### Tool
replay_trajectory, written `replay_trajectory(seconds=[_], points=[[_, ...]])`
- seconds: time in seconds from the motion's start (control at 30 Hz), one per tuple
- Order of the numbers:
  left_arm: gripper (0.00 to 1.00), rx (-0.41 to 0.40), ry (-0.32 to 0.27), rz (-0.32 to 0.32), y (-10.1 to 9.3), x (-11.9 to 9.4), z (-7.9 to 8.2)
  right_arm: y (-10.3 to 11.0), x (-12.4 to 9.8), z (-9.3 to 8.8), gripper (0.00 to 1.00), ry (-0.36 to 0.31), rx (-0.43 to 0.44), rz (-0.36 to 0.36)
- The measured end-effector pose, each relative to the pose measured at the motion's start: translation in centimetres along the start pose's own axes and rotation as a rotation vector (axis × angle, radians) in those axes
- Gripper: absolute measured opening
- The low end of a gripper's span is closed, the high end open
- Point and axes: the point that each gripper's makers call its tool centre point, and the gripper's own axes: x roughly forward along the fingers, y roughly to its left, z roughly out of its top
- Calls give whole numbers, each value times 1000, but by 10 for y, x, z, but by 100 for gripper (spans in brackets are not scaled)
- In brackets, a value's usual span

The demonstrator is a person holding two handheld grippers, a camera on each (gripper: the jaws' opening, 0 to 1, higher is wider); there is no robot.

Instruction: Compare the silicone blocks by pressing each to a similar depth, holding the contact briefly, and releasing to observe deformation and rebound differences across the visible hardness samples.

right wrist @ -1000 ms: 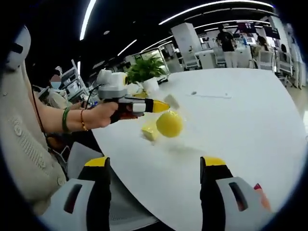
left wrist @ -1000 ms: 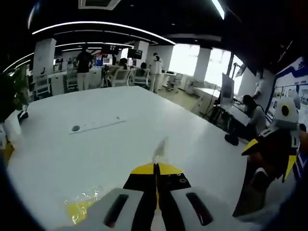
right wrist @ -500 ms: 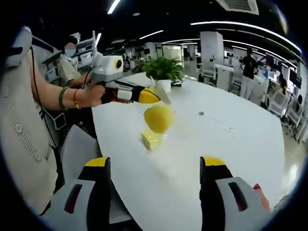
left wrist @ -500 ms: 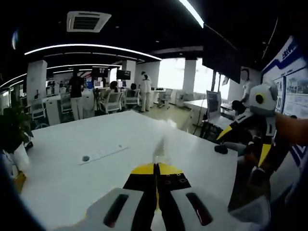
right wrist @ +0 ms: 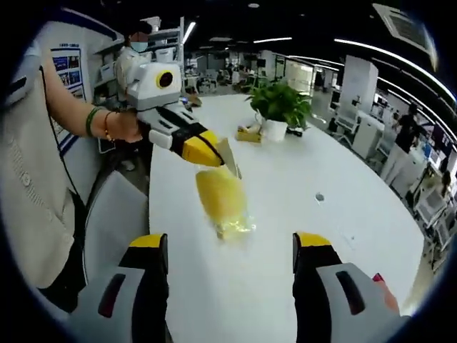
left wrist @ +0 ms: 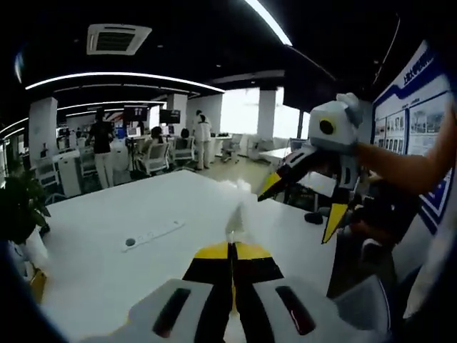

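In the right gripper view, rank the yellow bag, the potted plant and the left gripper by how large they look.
1. Left gripper, with its camera box: largest, though it is nearest the camera.
2. Yellow bag and potted plant: look alike in size; the plant stands farther back, so I won't rank them.

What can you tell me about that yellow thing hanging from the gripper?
The yellow bag is a soft clear plastic pouch with something yellow inside, hanging over the white table. The left gripper pinches a pale strip at its top with jaws shut. It looks blurred, as if swinging. Its bottom edge is crinkly and shiny, near the tabletop; whether it touches is unclear.
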Motion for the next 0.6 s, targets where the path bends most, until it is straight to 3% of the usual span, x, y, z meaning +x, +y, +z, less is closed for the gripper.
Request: replay_trajectory(seconds=[0.13, 0.27, 0.4, 0.6], points=[[0, 28, -6, -11, -2, -6, 3, 6, 28, 14, 66, 40, -31, 77], [0, 24, -21, -31, -6, -10, 7, 16, 53, 15, 66, 110, -83, 142], [0, 29, -34, -43, -12, -12, 10, 20, 72, 18, 64, 127, -105, 172], [0, 40, -34, -73, -19, -15, 11, 27, 83, 20, 60, 127, -120, 211]])
